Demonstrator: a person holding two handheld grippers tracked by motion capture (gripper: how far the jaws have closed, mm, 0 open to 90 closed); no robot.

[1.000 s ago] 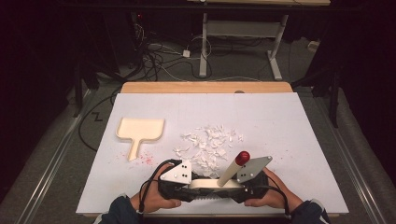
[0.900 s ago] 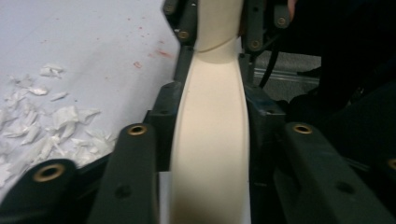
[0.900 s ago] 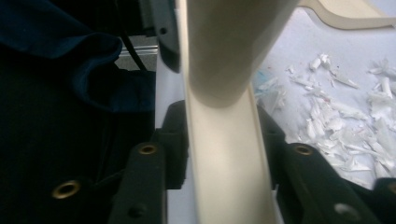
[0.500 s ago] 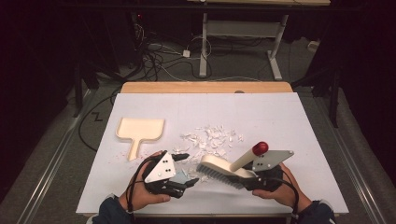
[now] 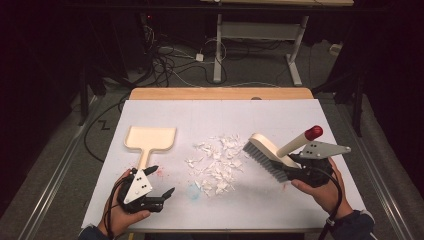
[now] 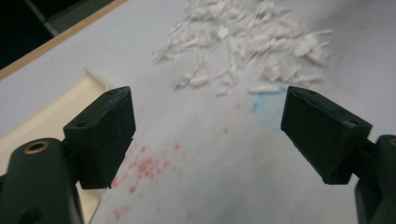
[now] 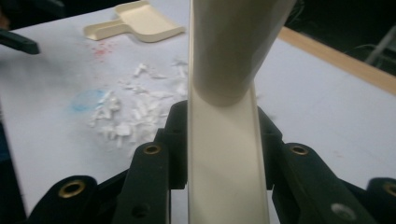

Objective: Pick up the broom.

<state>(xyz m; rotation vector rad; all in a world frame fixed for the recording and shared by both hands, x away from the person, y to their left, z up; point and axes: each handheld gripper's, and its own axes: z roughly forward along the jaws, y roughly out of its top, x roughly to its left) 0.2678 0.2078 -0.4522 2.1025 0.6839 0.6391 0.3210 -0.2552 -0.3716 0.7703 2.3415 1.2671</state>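
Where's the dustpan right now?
In the high view the dustpan lies flat on the table's left half, handle toward the person, just beyond the open left gripper and left of the white scraps.

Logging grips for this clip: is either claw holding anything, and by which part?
The right claw grips the brush by its cream back, near the handle's base. The left claw is open, holding nothing.

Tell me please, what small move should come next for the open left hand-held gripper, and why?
Probably ease the left hand-held gripper forward onto the dustpan handle and close. Its jaws stand open and empty just short of that handle, while the right hand-held gripper already clamps the brush beside the white scraps, so the pan is what seems missing.
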